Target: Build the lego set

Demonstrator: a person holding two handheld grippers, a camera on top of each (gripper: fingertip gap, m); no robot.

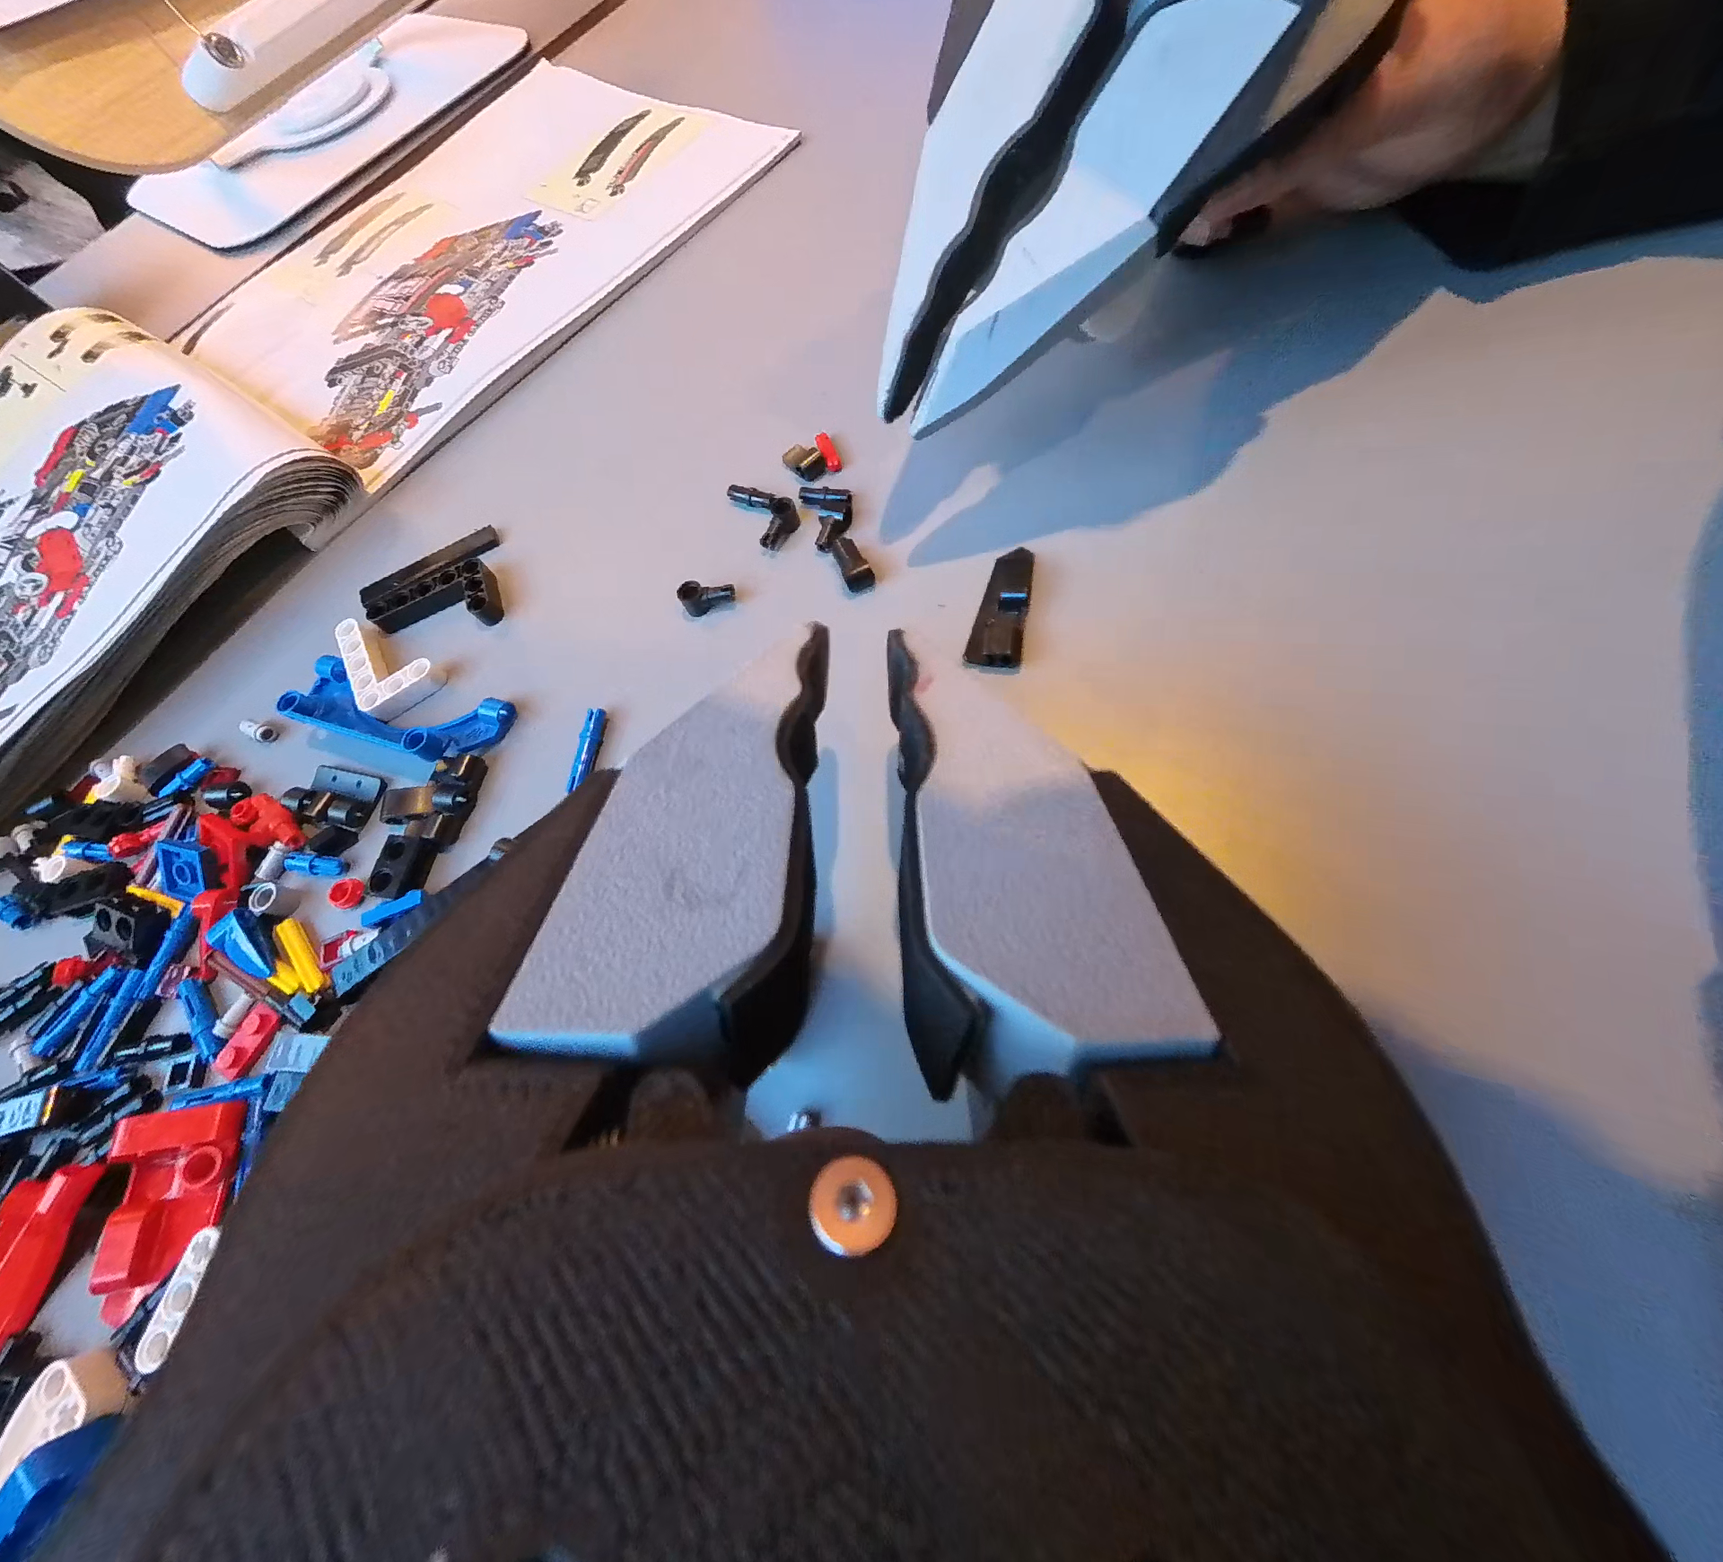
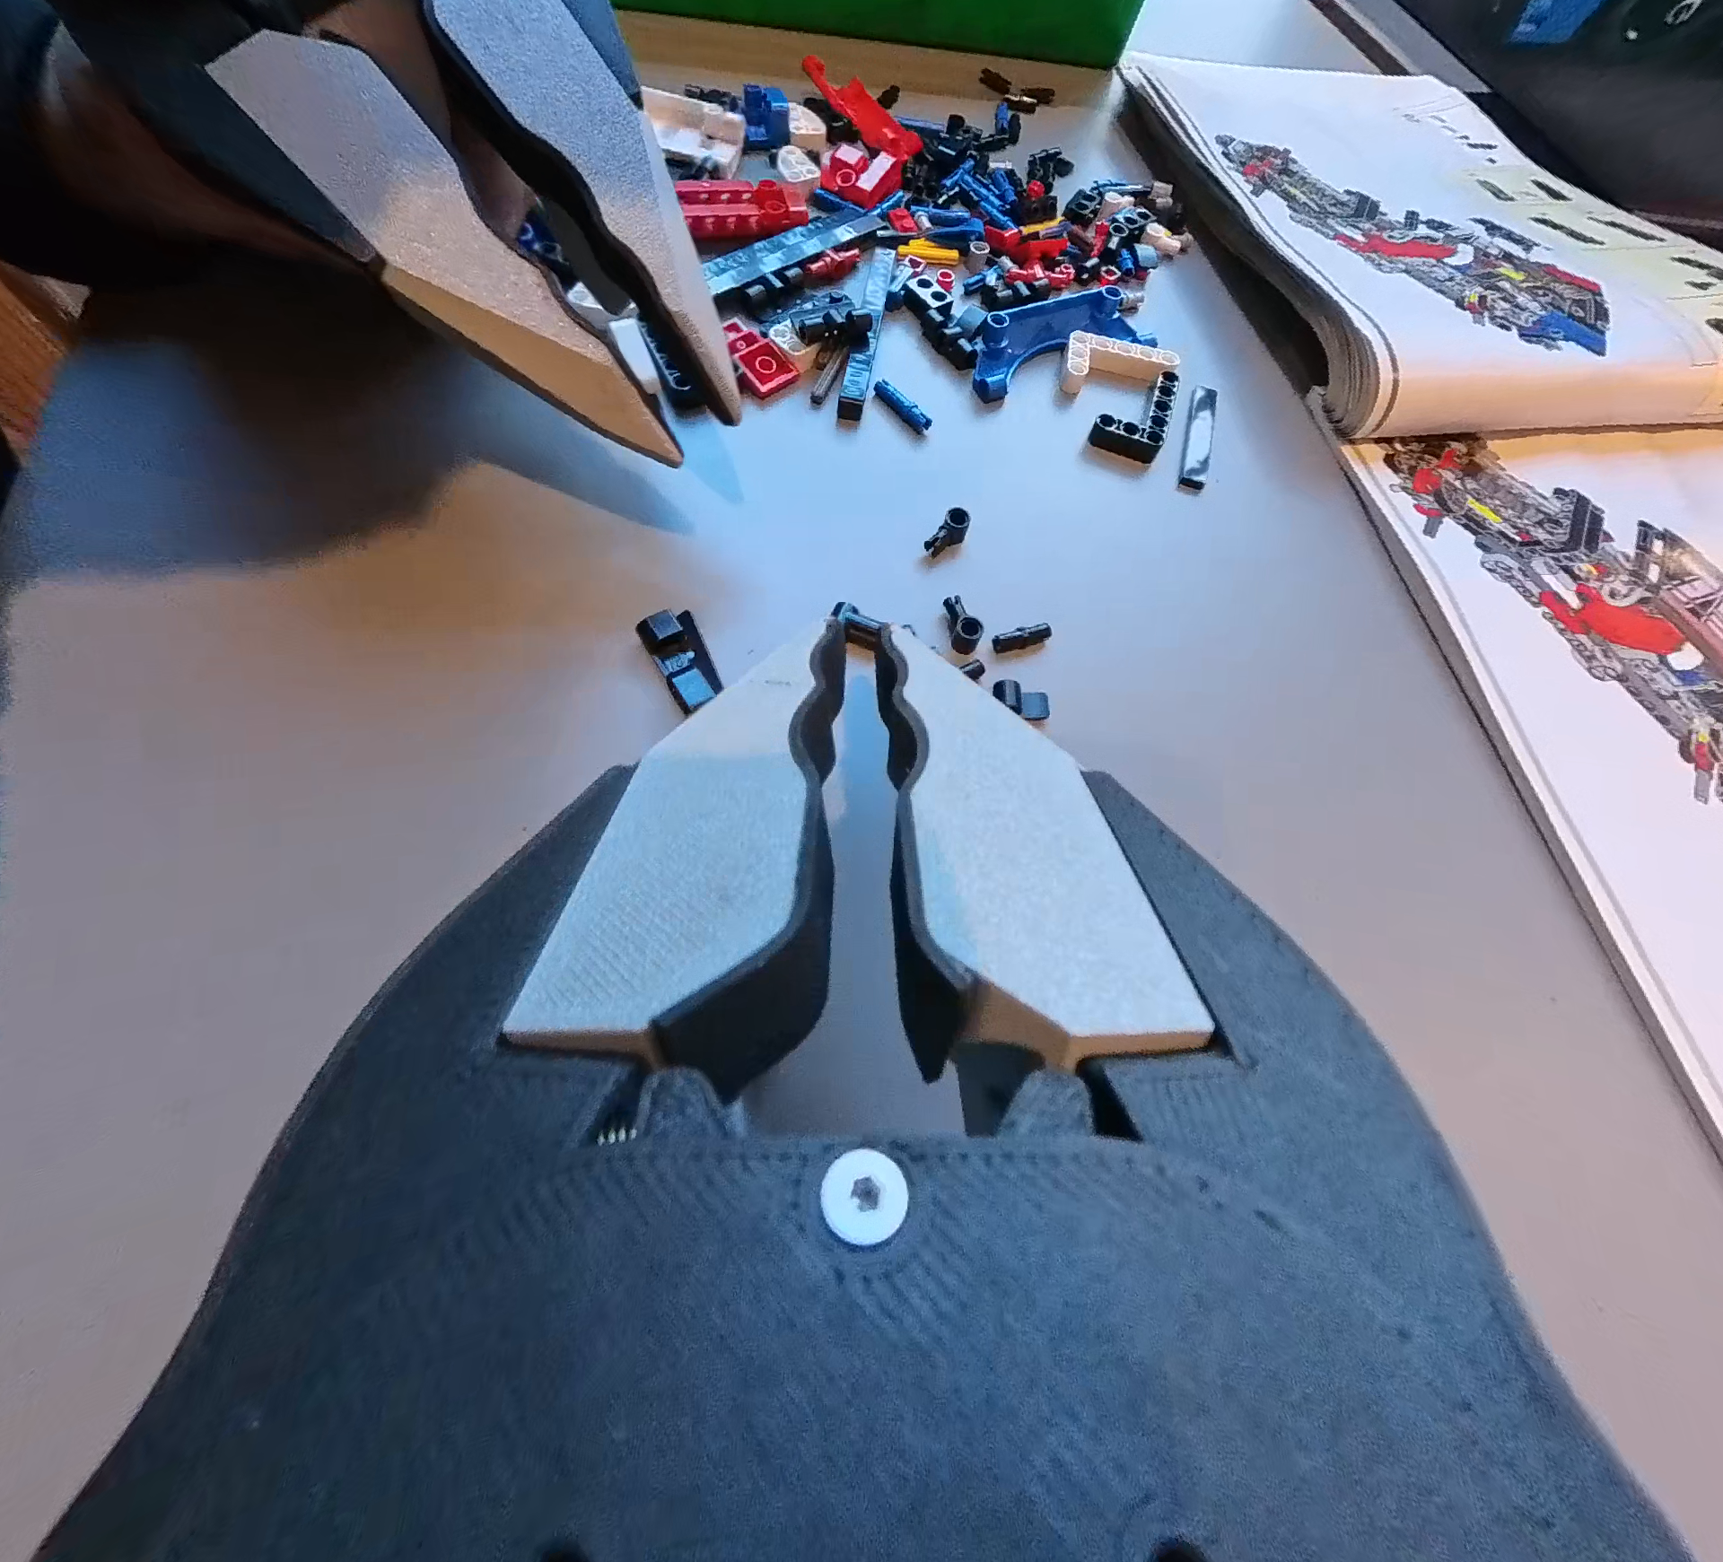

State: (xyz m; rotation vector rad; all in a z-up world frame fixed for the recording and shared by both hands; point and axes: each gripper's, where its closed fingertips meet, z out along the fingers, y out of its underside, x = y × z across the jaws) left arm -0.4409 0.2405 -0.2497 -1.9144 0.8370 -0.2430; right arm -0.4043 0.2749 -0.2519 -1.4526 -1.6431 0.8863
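My right claw point(image 2: 860, 632) pinches a small black pin point(image 2: 858, 621). My left claw point(image 1: 856, 632) hangs narrowly parted, empty. Loose black pins point(image 1: 809, 512) lie ahead on the tabletop point(image 1: 1305, 678); brick pile point(image 1: 168, 911) leftward.

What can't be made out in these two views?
- Right wrist view: whether the right gripper actually grips the small black piece at its tips, or the piece merely lies behind them; the gripper itself covers most of it.
- Left wrist view: the lego pile is partly hidden by the left gripper and cut off by the left edge.
- Right wrist view: the instruction booklet runs off the right edge.
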